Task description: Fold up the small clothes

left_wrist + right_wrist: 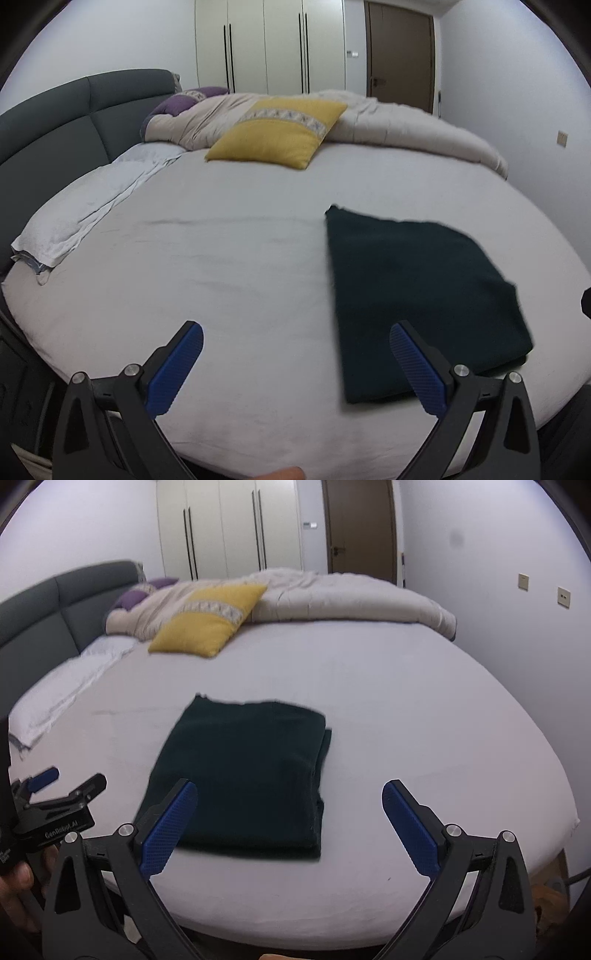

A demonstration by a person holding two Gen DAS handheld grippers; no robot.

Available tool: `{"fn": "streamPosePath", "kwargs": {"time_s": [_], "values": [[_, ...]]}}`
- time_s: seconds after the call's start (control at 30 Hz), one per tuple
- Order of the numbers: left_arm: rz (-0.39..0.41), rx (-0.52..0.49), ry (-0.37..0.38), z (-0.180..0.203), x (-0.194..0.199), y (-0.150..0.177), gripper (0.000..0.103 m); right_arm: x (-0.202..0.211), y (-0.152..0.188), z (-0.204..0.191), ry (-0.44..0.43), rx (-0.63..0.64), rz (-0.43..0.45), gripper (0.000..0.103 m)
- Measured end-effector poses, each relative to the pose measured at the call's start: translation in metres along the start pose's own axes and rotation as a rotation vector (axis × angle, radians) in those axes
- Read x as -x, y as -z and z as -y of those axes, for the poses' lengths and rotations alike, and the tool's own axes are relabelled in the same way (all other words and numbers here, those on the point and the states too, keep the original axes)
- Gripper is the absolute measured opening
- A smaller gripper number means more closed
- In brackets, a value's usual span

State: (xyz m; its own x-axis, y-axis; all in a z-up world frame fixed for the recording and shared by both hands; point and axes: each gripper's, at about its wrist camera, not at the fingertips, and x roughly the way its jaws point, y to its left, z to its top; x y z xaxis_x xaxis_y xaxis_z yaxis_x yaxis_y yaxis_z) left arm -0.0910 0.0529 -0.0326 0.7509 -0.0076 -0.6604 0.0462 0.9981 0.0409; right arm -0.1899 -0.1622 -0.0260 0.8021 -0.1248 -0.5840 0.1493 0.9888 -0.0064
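A dark green garment (421, 295) lies folded into a flat rectangle on the white bed sheet (221, 266); in the right wrist view the garment (243, 775) sits at the middle of the bed near the front edge. My left gripper (295, 328) is open and empty, above the sheet to the left of the garment, its right finger over the garment's near left corner. My right gripper (290, 790) is open and empty, held above the garment's near right part. The left gripper also shows at the left edge of the right wrist view (62, 779).
A yellow cushion (277, 133) and a rumpled beige duvet (406, 122) lie at the far side of the bed. A white pillow (85, 206) lies at the left by the grey headboard (55, 125). Wardrobe doors (266, 44) and a brown door (399, 51) stand behind.
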Motion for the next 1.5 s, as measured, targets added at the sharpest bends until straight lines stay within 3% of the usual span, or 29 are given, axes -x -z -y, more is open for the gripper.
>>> {"fn": "streamPosePath", "kwargs": {"time_s": [0.3, 1.5], "values": [[-0.037, -0.032, 0.062, 0.01, -0.008, 0.008, 0.103, -0.029, 0.022, -0.01, 0.02, 0.024, -0.075, 0.102], [-0.066, -0.02, 0.057, 0.006, -0.02, 0.014, 0.103, -0.041, 0.031, -0.018, 0.016, 0.03, -0.119, 0.102]]}}
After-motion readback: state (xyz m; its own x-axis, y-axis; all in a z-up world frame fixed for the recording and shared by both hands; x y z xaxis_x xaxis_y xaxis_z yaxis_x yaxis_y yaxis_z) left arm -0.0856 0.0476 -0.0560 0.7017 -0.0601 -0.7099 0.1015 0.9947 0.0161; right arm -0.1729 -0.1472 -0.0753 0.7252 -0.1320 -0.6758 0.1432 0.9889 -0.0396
